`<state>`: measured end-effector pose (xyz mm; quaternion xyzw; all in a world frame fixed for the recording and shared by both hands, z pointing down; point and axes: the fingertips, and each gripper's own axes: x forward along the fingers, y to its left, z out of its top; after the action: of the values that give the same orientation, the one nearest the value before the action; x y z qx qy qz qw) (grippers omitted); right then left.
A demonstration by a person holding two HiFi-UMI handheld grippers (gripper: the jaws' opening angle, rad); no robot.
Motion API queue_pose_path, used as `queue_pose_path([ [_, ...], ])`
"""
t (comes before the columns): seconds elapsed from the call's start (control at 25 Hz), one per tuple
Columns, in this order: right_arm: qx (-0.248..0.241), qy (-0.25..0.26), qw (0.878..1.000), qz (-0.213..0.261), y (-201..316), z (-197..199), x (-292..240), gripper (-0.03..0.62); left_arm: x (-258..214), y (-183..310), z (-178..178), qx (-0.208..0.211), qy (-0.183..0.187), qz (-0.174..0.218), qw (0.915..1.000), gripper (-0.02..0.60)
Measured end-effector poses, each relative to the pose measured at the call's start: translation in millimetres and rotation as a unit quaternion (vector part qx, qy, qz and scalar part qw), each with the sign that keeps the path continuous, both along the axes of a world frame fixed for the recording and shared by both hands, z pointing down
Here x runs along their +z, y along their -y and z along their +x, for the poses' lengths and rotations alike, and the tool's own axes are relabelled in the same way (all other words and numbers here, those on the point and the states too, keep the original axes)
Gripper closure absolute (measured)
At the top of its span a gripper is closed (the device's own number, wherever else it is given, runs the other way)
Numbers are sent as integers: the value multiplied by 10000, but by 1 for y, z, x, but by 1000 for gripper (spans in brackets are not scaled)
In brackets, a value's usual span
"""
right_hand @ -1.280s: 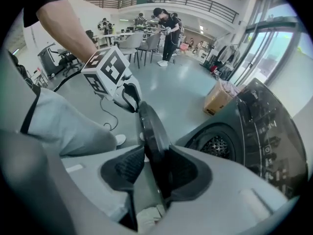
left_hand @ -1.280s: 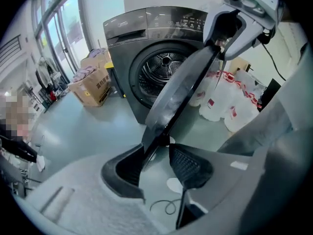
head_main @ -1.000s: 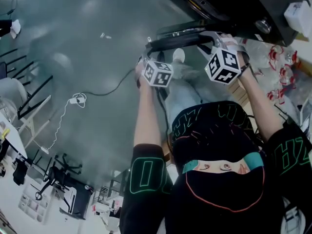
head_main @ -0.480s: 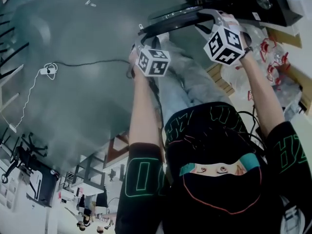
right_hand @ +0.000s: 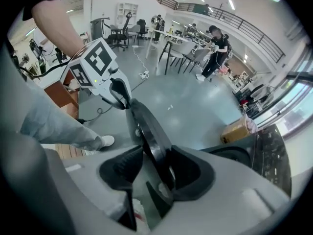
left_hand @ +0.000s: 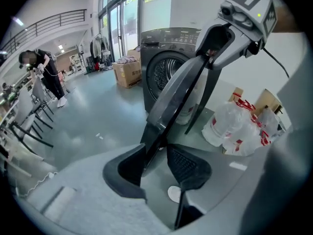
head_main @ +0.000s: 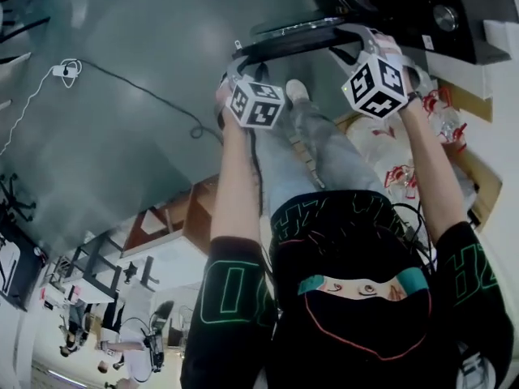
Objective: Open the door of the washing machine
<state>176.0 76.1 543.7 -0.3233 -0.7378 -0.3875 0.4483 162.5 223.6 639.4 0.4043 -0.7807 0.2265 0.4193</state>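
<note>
The door (head_main: pixel 292 43) stands swung out from the washer (head_main: pixel 405 6). In the head view it shows edge-on, as a dark curved rim above the person's legs. Both tools are on that rim.

The left tool (head_main: pixel 235 70) is at the rim's far end from the washer. In the left gripper view the door's edge runs down between its jaws. The edge lies against the left jaw, with a gap to the ribbed right pad. These jaws stand fairly wide and have just been closing.

The right tool (head_main: pixel 362 39) is at the end nearer the washer. In the right gripper view the rim passes between its jaws, close against the one on the picture's right, and the other pad stands clear. These jaws are wide and have just been opening.

Behind the door, the left gripper view shows the washer's round drum opening. White bags (left_hand: pixel 239 126) with red print lie just beside the washer. A shoe (head_main: pixel 298 91) shows below the rim. A cable (head_main: pixel 138 91) trails across the grey floor (head_main: pixel 122 152).
</note>
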Motion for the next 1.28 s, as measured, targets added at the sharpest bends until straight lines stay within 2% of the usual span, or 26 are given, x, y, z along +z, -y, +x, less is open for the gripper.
queue_pose_path([
  [0.16, -127, 230, 9995, -169, 8, 7, -6, 410, -7, 4, 7, -288, 93, -243, 9992, 426],
  [0.28, 118, 420, 9960, -781, 8, 5, -24, 411, -33, -9, 5, -1200, 77, -86, 9927, 426],
  [0.36, 399, 550, 9901, -1231, 9, 3, -41, 413, -64, -18, 4, -1894, 220, 181, 9815, 433],
  [0.44, 795, 678, 9790, -1751, 11, -2, -63, 422, -101, -27, 2, -2674, 423, 518, 9613, 469],
  [0.52, 1257, 842, 9596, -2372, 14, -10, -90, 446, -141, -35, -5, -3507, 712, 972, 9287, 570],
  [0.6, 1619, 1081, 9365, -2918, 18, -21, -120, 498, -185, -35, -15, -4060, 978, 1487, 8964, 571],
  [0.64, 1743, 1225, 9251, -3143, 20, -29, -135, 515, -209, -33, -21, -4182, 1125, 1711, 8849, 571],
  [0.76, 1958, 1622, 8906, -3770, 24, -55, -185, 591, -282, -20, -43, -4181, 1668, 2249, 8642, 571],
  [0.84, 1995, 1720, 8685, -4199, 27, -68, -216, 591, -326, -8, -58, -4042, 2005, 2568, 8547, 571],
  [0.92, 2043, 1818, 8447, -4601, 36, -80, -245, 591, -363, 5, -72, -3879, 2304, 2701, 8506, 571],
  [1.04, 2013, 2132, 7998, -5237, 51, -108, -301, 591, -420, 21, -98, -3628, 2826, 2798, 8427, 571],
  [1.08, 1953, 2242, 7904, -5356, 56, -109, -318, 591, -437, 26, -98, -3554, 2982, 2833, 8394, 571],
  [1.28, 1855, 2722, 7786, -5341, 78, -85, -364, 591, -494, 45, -72, -3243, 3674, 2702, 8288, 571],
])
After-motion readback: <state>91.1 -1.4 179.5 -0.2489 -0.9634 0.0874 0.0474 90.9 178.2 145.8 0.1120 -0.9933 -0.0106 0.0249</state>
